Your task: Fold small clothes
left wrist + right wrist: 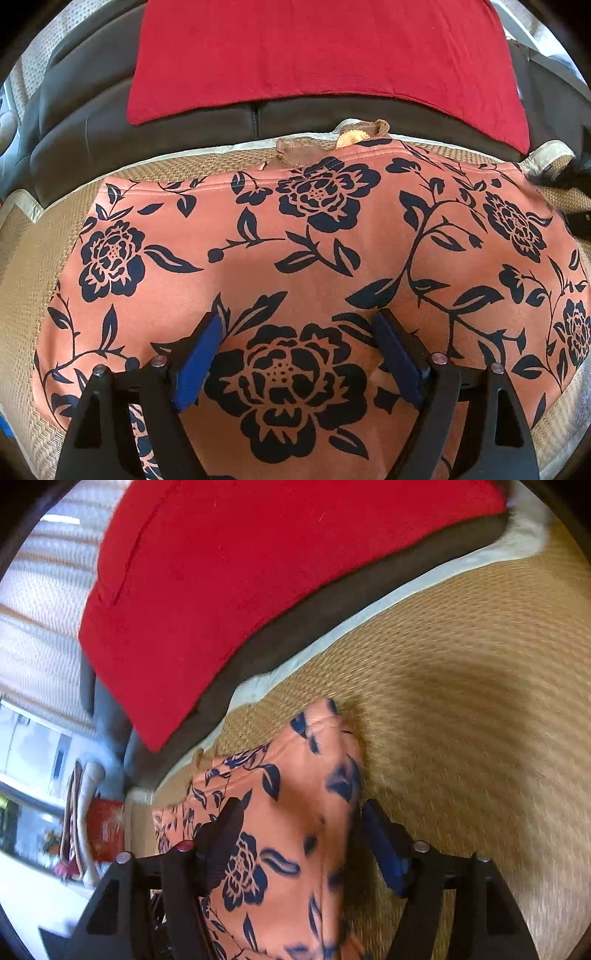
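Left wrist view: the floral garment [295, 236] lay spread flat across the woven mat [33, 258], its far hem running near the mat's back edge, just short of the red cushion [317, 55]. The left gripper [299, 328] hovered over the cloth's near half, jaws wide apart, holding nothing.

Right wrist view, somewhat blurred: the right gripper [299, 812] straddled a raised fold at the garment's [295, 812] corner, jaws parted, not clamped. The cloth looked light, soft and floppy, likely to sag; best pinched at a hem corner, through both layers.
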The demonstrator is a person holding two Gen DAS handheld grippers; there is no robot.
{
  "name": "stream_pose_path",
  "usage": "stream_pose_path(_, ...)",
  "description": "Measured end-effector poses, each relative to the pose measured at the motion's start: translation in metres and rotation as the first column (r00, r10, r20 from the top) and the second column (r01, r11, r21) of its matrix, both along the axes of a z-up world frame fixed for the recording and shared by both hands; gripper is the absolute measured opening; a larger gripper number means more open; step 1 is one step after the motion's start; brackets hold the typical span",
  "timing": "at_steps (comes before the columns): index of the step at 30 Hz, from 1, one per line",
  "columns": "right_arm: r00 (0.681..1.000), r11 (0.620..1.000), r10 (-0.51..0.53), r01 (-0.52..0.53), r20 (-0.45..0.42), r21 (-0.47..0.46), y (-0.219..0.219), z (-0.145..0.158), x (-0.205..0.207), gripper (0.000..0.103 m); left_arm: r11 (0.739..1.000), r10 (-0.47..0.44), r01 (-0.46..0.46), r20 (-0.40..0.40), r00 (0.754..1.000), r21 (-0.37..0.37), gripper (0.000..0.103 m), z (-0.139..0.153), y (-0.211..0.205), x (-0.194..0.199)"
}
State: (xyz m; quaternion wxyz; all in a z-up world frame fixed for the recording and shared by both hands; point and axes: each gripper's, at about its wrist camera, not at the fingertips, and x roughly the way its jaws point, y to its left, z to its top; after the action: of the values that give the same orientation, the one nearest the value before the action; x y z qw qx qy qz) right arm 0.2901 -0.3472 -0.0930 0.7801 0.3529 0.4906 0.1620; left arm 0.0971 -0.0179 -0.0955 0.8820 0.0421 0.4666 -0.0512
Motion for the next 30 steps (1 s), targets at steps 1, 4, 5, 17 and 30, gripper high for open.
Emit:
stream_pose_path(1,1.0,1.0,0.004,-0.004,-0.008,-0.013,0.001,0.002,0.006,0.009,1.0,-0.003,0.003,-0.001,1.0,-0.001,0.086,0.0,0.0,0.0)
stream_pose_path(4,1.0,0.994,-0.025,0.026,0.011,-0.106,0.005,0.011,0.009,0.009,1.0,-0.005,0.005,-0.001,1.0,0.0,0.086,0.0,0.001,0.001)
stream_pose_path(5,1.0,0.985,-0.026,0.025,-0.003,-0.169,0.01,0.009,0.009,0.013,1.0,-0.007,0.007,0.001,1.0,0.005,0.086,0.0,0.0,0.001)
stream_pose_path(17,0.992,0.998,0.06,-0.057,0.11,-0.035,0.075,0.058,-0.085,0.079,1.0,-0.021,0.021,-0.019,1.0,-0.006,0.086,0.002,0.004,0.004)
stream_pose_path(30,0.999,0.989,-0.038,0.041,0.023,-0.144,0.091,0.011,-0.099,0.078,0.972,0.234,-0.234,-0.058,0.971,0.008,0.053,0.006,0.19,-0.046)
